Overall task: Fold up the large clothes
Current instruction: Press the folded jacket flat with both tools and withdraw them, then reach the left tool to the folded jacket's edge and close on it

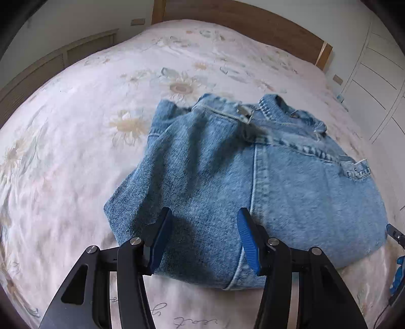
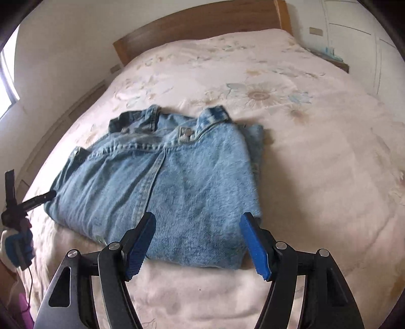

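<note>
A pair of light blue denim jeans [image 1: 253, 172] lies folded into a compact bundle on the bed, waistband at the far side; it also shows in the right wrist view [image 2: 172, 182]. My left gripper [image 1: 205, 215] is open and empty, hovering over the bundle's near left part. My right gripper [image 2: 197, 220] is open and empty over the bundle's near right corner. The left gripper's tip [image 2: 38, 200] shows at the left of the right wrist view, beside the jeans' left edge. A bit of the right gripper [image 1: 396, 235] shows at the right edge of the left wrist view.
The bed [image 1: 101, 151] has a pale floral cover and a wooden headboard [image 1: 253, 20]. White wardrobe doors [image 1: 374, 83] stand on the right. A window [image 2: 7, 83] is at the far left of the right wrist view.
</note>
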Demonstrator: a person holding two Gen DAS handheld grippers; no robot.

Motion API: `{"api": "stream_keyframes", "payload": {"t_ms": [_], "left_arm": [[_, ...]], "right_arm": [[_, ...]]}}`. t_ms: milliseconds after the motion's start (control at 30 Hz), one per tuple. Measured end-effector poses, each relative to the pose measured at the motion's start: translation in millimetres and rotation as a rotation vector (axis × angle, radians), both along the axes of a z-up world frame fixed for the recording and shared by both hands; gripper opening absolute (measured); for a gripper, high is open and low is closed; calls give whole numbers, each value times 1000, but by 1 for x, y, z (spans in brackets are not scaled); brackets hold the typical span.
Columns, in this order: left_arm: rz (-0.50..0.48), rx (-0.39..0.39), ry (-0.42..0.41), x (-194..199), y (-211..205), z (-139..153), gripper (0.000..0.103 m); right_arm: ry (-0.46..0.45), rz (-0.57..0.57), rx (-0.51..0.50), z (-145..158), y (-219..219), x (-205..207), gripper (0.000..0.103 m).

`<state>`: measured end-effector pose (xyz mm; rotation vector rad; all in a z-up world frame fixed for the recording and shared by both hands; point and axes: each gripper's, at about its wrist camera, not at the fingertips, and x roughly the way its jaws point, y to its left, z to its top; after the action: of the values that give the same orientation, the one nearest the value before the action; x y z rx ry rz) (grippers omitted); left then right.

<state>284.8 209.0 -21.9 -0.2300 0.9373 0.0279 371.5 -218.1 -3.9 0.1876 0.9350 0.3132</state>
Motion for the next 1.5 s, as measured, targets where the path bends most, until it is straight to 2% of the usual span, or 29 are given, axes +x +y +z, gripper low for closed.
{"api": "stream_keyframes", "payload": {"t_ms": [133,233,600,667,833,967,1167,1333,1500], "left_arm": [[-14,13,10,1,-1,-6,48],[-7,19,10,1,-1,-3,48],[62,-50,-44,-54,15,28,50],[79,-89,-40,-66,19,29,54],[129,-215,-11,-82,28,21,54],[149,-313,7,-80,30,11,54],[170,-514,16,-63,28,-8,55],[234,-654,-20,-46,36,-22,55],[330,-759,-79,-31,56,-29,54]], "right_arm": [[78,-35,-8,-30,-3,6,73],[135,-67,49,-44,-13,9,75],[79,-91,-59,-18,-12,-16,75],[68,-90,-68,-11,-14,-23,75],[48,-80,-69,1,-10,-41,75],[42,-60,-70,6,-1,-51,75],[47,-39,-73,6,7,-56,75],[48,-36,-79,6,7,-52,75],[44,-38,-90,5,4,-52,75]]}}
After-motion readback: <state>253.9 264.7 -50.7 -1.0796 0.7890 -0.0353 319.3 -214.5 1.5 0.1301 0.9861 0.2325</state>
